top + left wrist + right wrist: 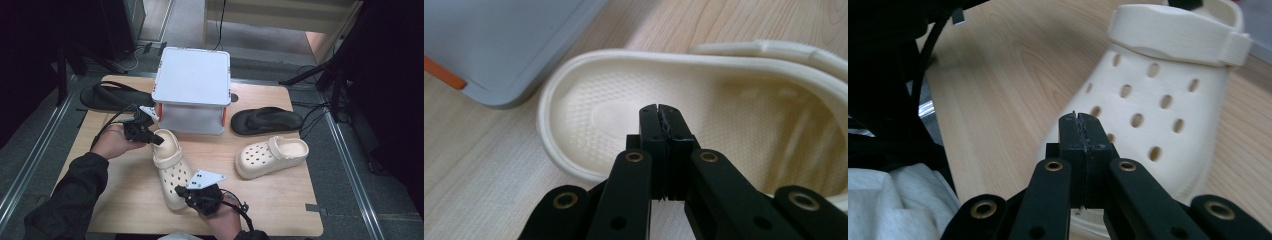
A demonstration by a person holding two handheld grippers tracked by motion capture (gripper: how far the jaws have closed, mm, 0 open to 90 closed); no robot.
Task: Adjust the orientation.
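Left tool (159, 139), closed empty, at the clog's (171, 172) heel; right tool (179, 190), closed empty, at its toe; toe toward the person.

Table (280, 200): box (192, 82) at rear centre, on the tabletop. 2 sandals flank it: 1 sandal (112, 96) to its left at the rear left corner, the other sandal (266, 120) just right of it, a little nearer. 2 clogs lie in front of the box. Near clog (170, 167) front centre, heel end toward the box and close to it, toe toward the person. Far clog (271, 156) to the right, just in front of the right sandal, apart from the near clog. Left gripper (156, 138) at the near clog's heel opening, jaw tips over the footbed. Right gripper (179, 190) at that clog's toe, right of it, close beside.
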